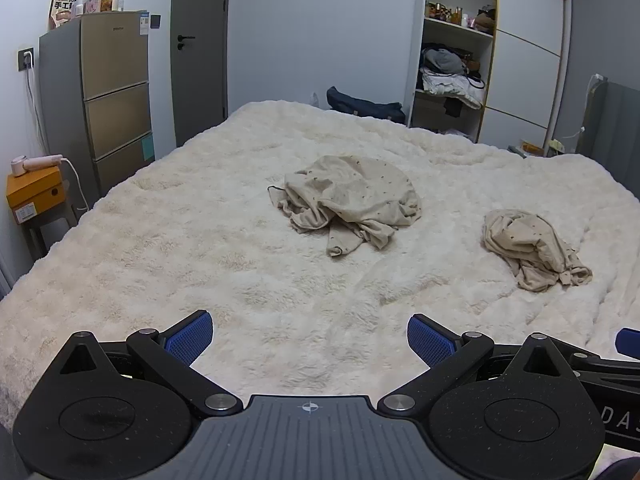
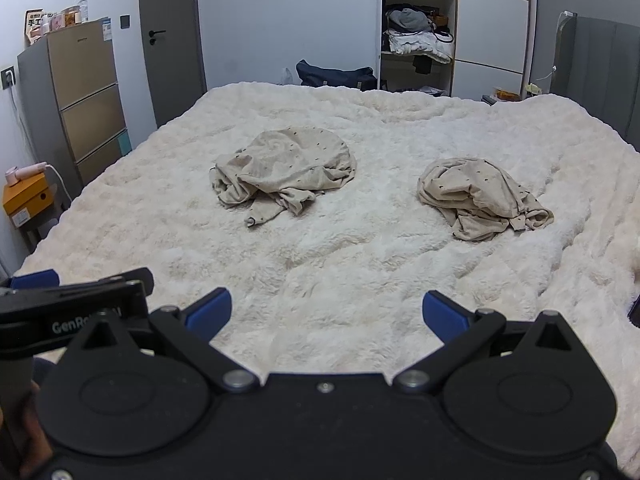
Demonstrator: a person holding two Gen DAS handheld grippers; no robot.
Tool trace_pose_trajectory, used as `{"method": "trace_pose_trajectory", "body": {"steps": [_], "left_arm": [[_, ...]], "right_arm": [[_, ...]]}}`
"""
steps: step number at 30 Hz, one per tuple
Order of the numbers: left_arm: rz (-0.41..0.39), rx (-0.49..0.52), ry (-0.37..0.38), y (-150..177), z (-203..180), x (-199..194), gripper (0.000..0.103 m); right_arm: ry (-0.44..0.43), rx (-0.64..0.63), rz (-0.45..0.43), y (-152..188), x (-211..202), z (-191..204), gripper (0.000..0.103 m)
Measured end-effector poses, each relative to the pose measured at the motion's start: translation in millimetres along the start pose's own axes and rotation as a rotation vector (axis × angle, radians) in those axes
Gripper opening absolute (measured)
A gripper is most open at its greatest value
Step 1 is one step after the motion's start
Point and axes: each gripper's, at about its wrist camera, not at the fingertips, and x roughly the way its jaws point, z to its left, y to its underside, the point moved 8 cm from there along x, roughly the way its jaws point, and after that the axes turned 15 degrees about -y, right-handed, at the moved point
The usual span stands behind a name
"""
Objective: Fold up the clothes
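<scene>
- The left gripper (image 1: 310, 338), black with blue ribbed pads, hovers at the near edge of a wide bed covered by a fluffy cream-white blanket (image 1: 224, 240); its two fingers are spread wide apart with nothing between them.
- The right gripper (image 2: 327, 314), of the same black build with blue pads, also hangs over the near part of the bed, its fingers spread just as wide and empty.
- In the right wrist view the left gripper's black body and one blue pad show at the near left edge, just beside the right gripper.
- A larger crumpled beige garment with small dark specks (image 1: 350, 200) lies in a heap about the middle of the blanket, well apart from both grippers; a narrow strip of it trails toward the near side.
- A smaller crumpled beige garment with the same dark specks (image 2: 480, 198) lies to the right of the first, apart from it, also bunched up and unfolded.
- Far left stands a tall grey-and-gold fridge (image 1: 112, 92) with packets and a spray bottle on top.
- Near it, an orange cardboard box (image 1: 34, 192) sits on a small stand with a pale pink hair dryer (image 1: 34, 162) on top.
- A grey door (image 1: 200, 48) is shut in the far wall.
- Far right, an open white wardrobe (image 1: 456, 60) has shelves with piled clothes.
- A dark blue bag (image 2: 336, 74) lies beyond the far edge of the bed.
</scene>
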Motion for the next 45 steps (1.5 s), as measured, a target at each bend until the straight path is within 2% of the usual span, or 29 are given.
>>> {"method": "trace_pose_trajectory", "body": {"steps": [7, 11, 18, 21, 24, 27, 32, 35, 45], "left_arm": [[-0.016, -0.018, 0.022, -1, 0, -2, 0.103], [-0.036, -0.034, 0.003, -4, 3, -2, 0.103], [-0.118, -0.044, -0.016, -8, 8, -1, 0.103], [-0.147, -0.026, 0.011, -7, 4, -3, 0.103], [-0.123, 0.015, 0.029, -5, -1, -3, 0.103], [-0.077, -0.014, 0.049, -5, 1, -1, 0.103], [-0.106, -0.013, 0.028, -6, 7, -1, 0.103], [-0.100, -0.021, 0.041, -5, 7, -2, 0.103], [-0.114, -0.001, 0.046, -1, 3, -2, 0.103]], "right_arm": [[-0.022, 0.013, -0.010, 1, 0, -4, 0.103], [-0.044, 0.020, -0.034, 0, -1, -4, 0.103], [-0.083, 0.032, -0.077, 0, -3, -5, 0.103], [-0.099, 0.037, -0.095, 0, -4, -5, 0.103], [-0.131, 0.056, -0.111, -1, -5, -4, 0.103], [-0.179, 0.079, -0.119, -1, -4, -3, 0.103], [-0.247, 0.045, -0.098, 1, -6, 1, 0.103], [-0.190, 0.069, -0.072, 2, -4, -6, 0.103], [-0.181, 0.105, -0.105, 6, -3, -13, 0.103]]}}
